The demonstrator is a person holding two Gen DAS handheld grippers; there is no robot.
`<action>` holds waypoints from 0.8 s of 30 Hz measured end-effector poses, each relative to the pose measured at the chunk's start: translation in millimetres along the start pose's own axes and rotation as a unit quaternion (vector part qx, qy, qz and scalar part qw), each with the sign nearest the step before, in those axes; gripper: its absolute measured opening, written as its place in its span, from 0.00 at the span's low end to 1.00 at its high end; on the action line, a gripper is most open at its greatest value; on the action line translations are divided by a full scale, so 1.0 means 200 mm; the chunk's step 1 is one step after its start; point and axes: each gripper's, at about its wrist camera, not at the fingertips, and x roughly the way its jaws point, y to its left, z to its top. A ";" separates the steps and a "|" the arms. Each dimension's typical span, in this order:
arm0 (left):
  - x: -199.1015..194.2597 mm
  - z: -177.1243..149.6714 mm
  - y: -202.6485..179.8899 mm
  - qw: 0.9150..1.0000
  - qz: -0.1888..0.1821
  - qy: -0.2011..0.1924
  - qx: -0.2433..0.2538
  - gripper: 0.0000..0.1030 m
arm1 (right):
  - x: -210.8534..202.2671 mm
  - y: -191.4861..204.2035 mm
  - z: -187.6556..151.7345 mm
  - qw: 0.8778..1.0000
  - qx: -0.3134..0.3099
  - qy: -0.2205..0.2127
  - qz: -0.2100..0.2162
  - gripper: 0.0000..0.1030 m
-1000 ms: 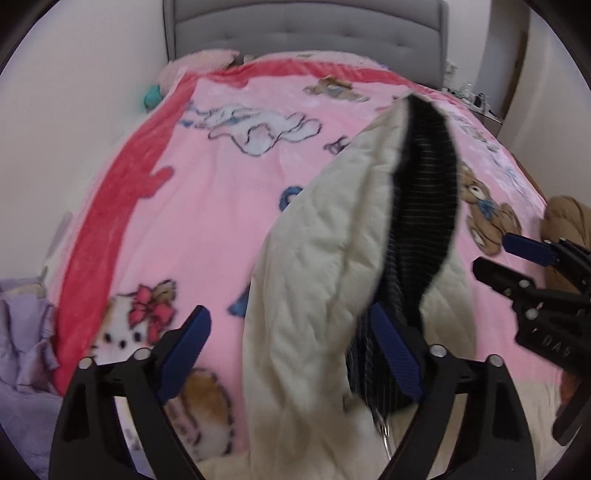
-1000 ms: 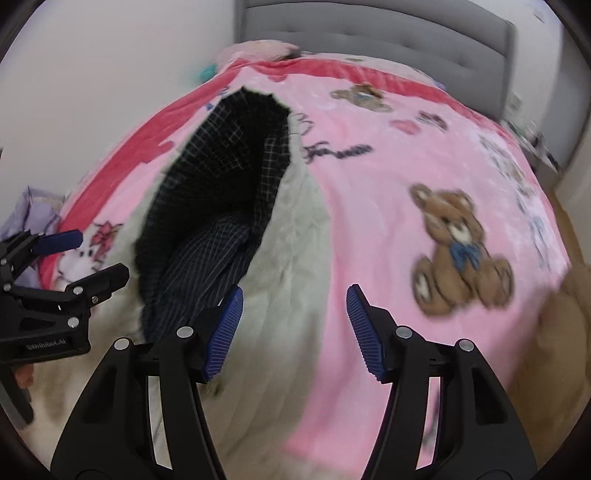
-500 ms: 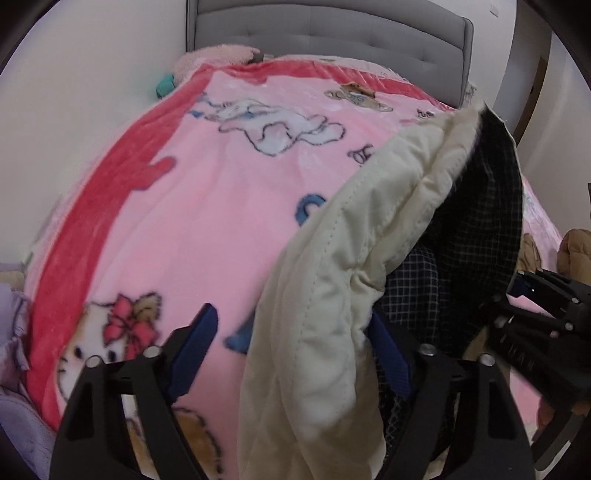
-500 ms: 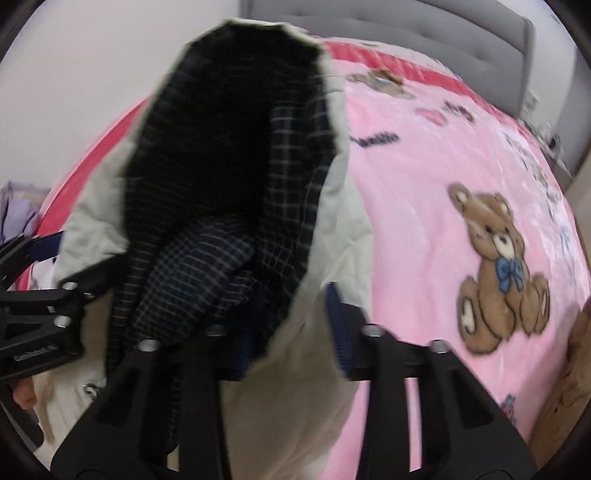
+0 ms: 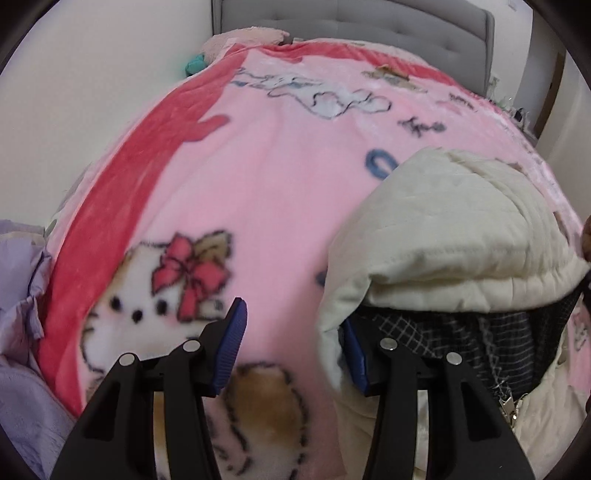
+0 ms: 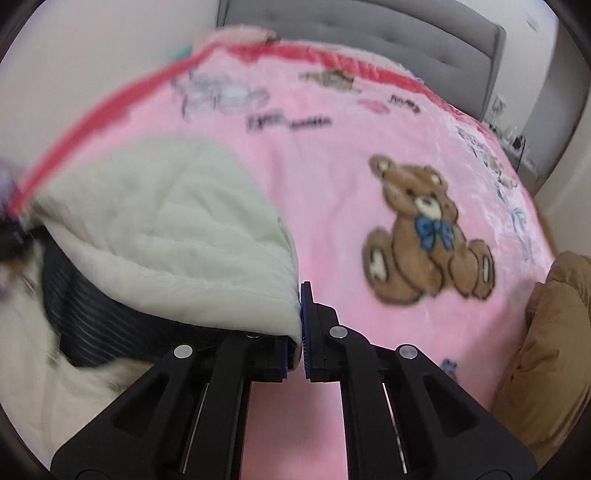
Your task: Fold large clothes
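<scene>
Pinching the cream quilted jacket (image 6: 162,229) edge, the right gripper (image 6: 301,325) is clamped; the left gripper (image 5: 295,350) gapes wide over the pink blanket (image 5: 258,192).

Pink cartoon blanket (image 5: 280,192), grey headboard (image 5: 354,18)

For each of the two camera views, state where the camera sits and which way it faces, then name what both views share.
Left wrist: on the left gripper, facing the headboard; jaws apart beside the cream jacket.
Right wrist: on the right gripper, facing the same way; jaws shut on the jacket's edge.
Shared: jacket, pink blanket, headboard.
</scene>
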 end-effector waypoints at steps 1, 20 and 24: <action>0.04 0.00 0.01 1.000 0.002 0.009 -0.003 0.49 | 0.03 0.02 -0.03 1.000 -0.001 0.009 -0.003 0.05; -0.24 0.00 -0.26 0.977 0.021 -0.110 0.184 0.77 | -0.14 -0.10 -0.08 0.997 0.025 -0.039 0.060 0.48; -0.14 0.01 -0.34 0.969 0.033 -0.074 0.233 0.69 | -0.13 -0.04 -0.06 0.998 0.017 -0.043 0.050 0.48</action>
